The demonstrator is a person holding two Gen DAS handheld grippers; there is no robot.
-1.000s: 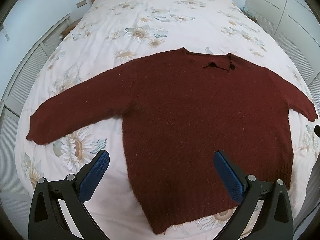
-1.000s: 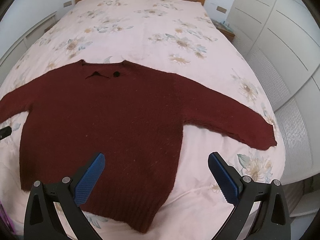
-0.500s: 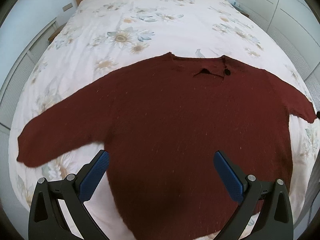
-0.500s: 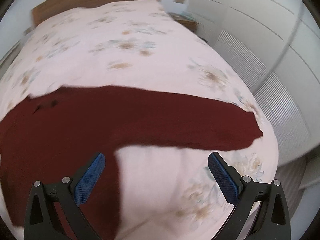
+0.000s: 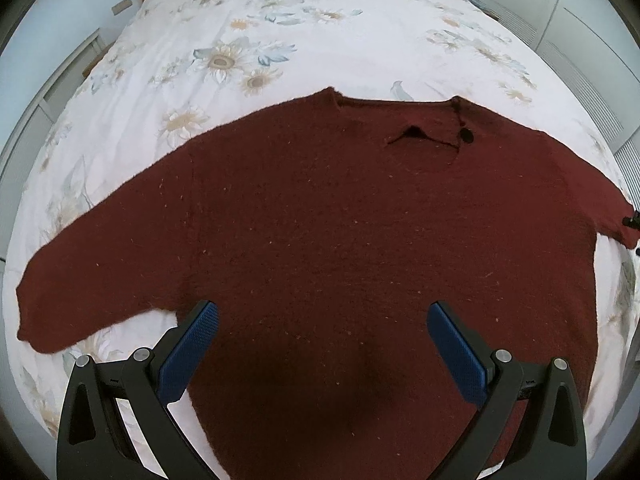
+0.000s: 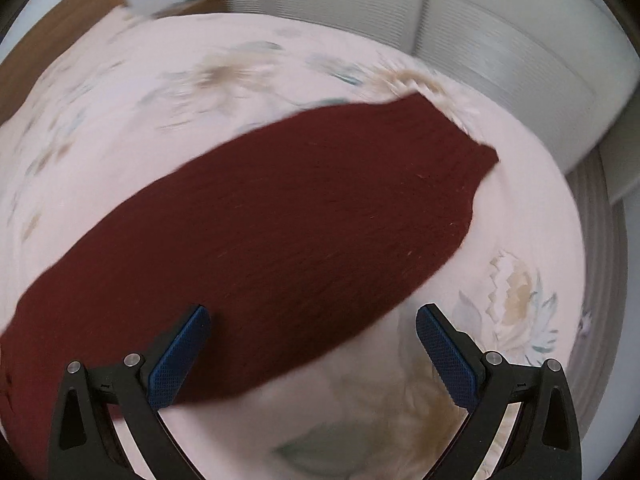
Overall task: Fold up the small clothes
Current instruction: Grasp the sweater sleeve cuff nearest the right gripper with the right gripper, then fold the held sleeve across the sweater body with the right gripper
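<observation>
The sweater lies flat and face up on the floral bedspread, body centred, neckline toward the headboard, both sleeves spread outward. This layout exposes every edge, so you can pick either sleeve first without disturbing the body; it suggests the fold has not yet begun.

Left gripper: you hold it above the lower body of the sweater, aimed up the garment toward the neckline. The jaws are spread wide. The blue pads hold nothing and do not appear to touch the knit, though contact at the fingertips cannot be ruled out. The left sleeve lies outside the left finger, with its cuff near the bed edge.

Right gripper: you hold it over the right sleeve, looking along it toward the cuff. The jaws are likewise spread wide and grip nothing. The lower edge of the sleeve runs between the two fingers. The right wrist view is blurred, so you cannot confirm whether the pads touch fabric.

Judged from this placement, the right sleeve is the likely first pick, to be folded across the body. Close on a single layer near the sleeve edge, since loose knit stretches and drags when lifted.
</observation>
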